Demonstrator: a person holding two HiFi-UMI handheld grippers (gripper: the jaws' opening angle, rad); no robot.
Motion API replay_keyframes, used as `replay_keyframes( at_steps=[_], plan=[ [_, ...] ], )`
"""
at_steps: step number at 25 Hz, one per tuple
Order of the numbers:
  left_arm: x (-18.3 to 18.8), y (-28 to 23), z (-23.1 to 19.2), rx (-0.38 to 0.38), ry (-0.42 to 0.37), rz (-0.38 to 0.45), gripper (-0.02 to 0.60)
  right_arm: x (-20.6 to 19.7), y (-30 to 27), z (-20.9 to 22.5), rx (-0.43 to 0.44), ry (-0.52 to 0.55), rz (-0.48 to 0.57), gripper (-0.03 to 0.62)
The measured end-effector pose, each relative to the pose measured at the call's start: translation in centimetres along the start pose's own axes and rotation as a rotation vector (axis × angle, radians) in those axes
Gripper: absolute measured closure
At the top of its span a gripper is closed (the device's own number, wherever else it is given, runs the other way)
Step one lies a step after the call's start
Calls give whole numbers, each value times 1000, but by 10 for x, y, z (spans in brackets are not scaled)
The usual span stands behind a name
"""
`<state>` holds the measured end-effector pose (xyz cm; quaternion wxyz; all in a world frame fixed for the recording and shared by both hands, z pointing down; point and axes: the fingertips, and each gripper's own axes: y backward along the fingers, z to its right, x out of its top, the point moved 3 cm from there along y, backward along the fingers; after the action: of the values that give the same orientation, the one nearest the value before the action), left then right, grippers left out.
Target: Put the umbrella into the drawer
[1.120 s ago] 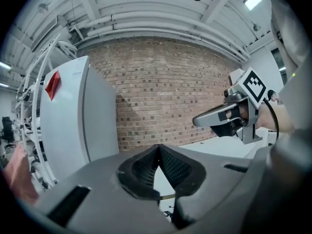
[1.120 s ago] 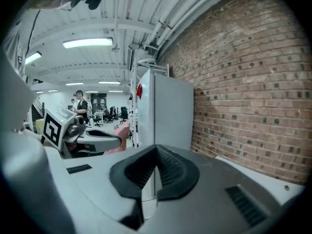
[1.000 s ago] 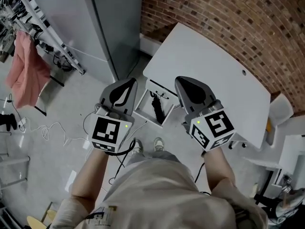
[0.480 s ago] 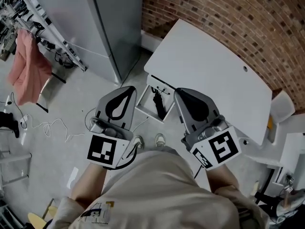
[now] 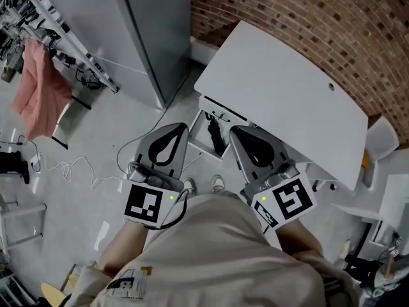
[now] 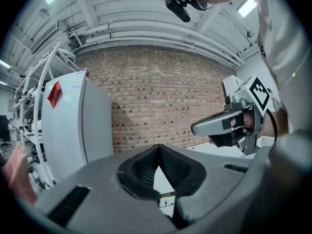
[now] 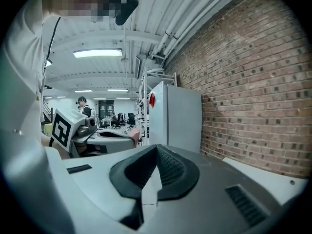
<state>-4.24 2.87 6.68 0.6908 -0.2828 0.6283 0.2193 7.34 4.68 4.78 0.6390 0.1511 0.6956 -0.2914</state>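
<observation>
Already the umbrella (image 5: 215, 136) lies in the open drawer (image 5: 202, 132), so the left gripper (image 5: 174, 137) and right gripper (image 5: 252, 143) need nothing: jaws pressed together, empty.

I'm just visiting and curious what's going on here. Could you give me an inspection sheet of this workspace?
Surface: white table, top bare.
Job's things: black umbrella lies in the open drawer under the table.
Clutter: pink cloth hanging by a rack.
Grippers: left gripper and right gripper both shut, empty.
Cables: white cable on the floor.
Surroundings: brick wall, grey cabinet.
</observation>
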Motion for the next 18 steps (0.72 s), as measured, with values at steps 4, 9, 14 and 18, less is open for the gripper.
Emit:
replay_keyframes(
  at_steps=[4,9,14,18],
  plan=[
    [3,-2,2,-4,-7,4,574,-3,4,4,-8,-10,-5,586],
    [6,-4,5,-12,-12,6,574,-1,8,9,-19,-14,0,586],
    [9,-5,8,-11,-73,12,574,1,8,12,-21,5,2,586],
    [13,-3,11,-10,-102,11,574,2,8,11,-18,3,4,586]
  ],
)
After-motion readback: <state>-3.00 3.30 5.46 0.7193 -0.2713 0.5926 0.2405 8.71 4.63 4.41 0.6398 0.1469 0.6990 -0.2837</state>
